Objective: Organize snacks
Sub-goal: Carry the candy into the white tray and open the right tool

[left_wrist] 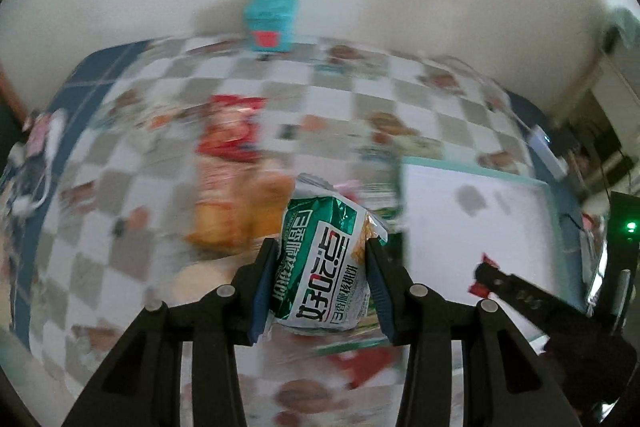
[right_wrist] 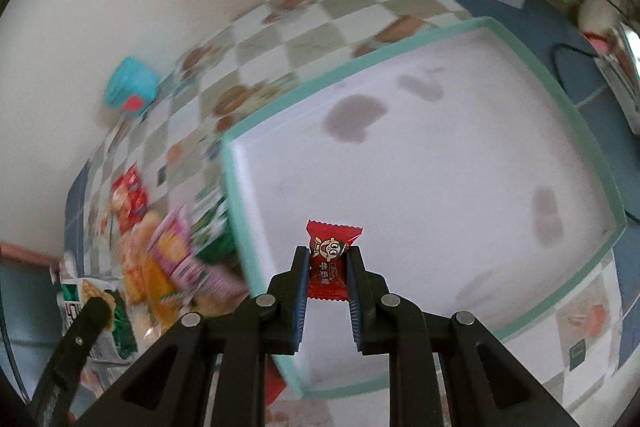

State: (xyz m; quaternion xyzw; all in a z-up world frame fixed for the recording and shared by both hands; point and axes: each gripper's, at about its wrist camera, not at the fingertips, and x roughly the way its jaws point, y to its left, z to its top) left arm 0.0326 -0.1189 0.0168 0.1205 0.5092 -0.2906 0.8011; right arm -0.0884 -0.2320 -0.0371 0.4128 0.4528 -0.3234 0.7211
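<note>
Left wrist view: left gripper [left_wrist: 322, 263] is pinching a green-and-white foil snack packet [left_wrist: 324, 267], pads pressed on both sides, packet clear of the checkered tablecloth [left_wrist: 132, 171]. The white shallow tray with a teal rim [left_wrist: 472, 179] sits just to the right. A red-and-orange snack bag [left_wrist: 232, 163] lies on the cloth beyond, blurred, so I can't read what it is. A teal tub [left_wrist: 272, 23] stands at the far wall.

Right wrist view: right gripper [right_wrist: 328, 267] has its fingers squeezed onto a small red candy wrapper with a cartoon face [right_wrist: 328, 263], hanging over the tray [right_wrist: 400, 51] floor, which looks bare here. Loose snack pile [right_wrist: 168, 259] sits left of the tray, outside the rim.

Step in hand, my read: drop both into the tray. Do it well: lower the candy close to the floor before letting go so it doesn't bounce out. Bring the packet fully over the rim first and keep the two grippers apart.
</note>
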